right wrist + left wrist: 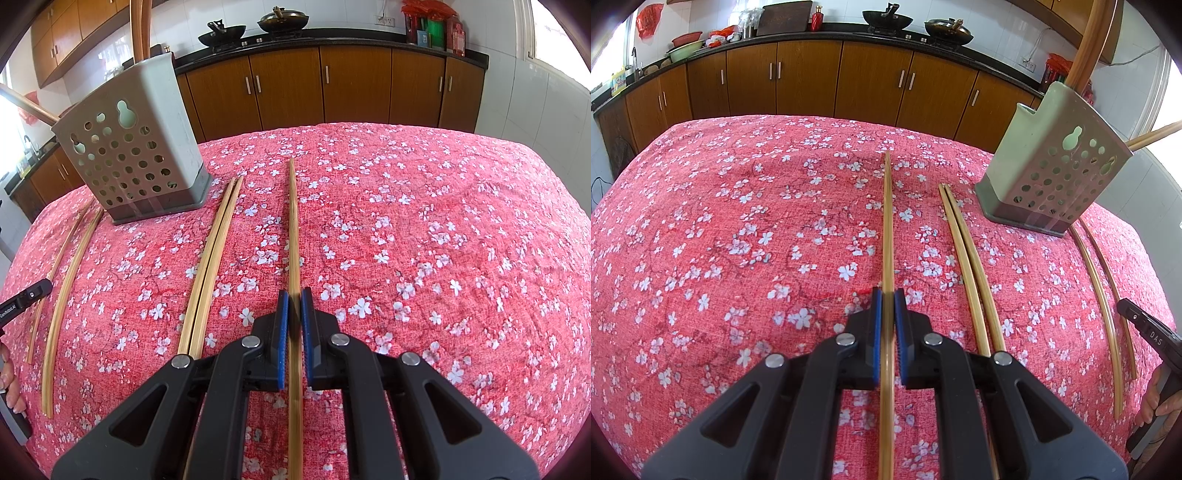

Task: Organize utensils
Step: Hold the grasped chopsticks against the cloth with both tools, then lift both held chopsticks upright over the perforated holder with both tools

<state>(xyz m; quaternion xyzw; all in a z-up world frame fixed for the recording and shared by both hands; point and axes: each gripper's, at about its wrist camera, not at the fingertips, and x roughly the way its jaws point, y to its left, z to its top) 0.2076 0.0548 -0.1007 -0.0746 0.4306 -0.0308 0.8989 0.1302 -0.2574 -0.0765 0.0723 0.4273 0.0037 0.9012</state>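
Observation:
My left gripper is shut on a bamboo chopstick that runs straight ahead between the blue pads. My right gripper is likewise shut on a bamboo chopstick. A grey-green perforated utensil holder stands on the table between the two hands, with tall chopsticks sticking up from it. A loose pair of chopsticks lies beside each held one. Two more chopsticks lie past the holder.
A red floral tablecloth covers the table. The other gripper and a hand show at each view's outer edge. Brown kitchen cabinets and a counter with woks stand behind.

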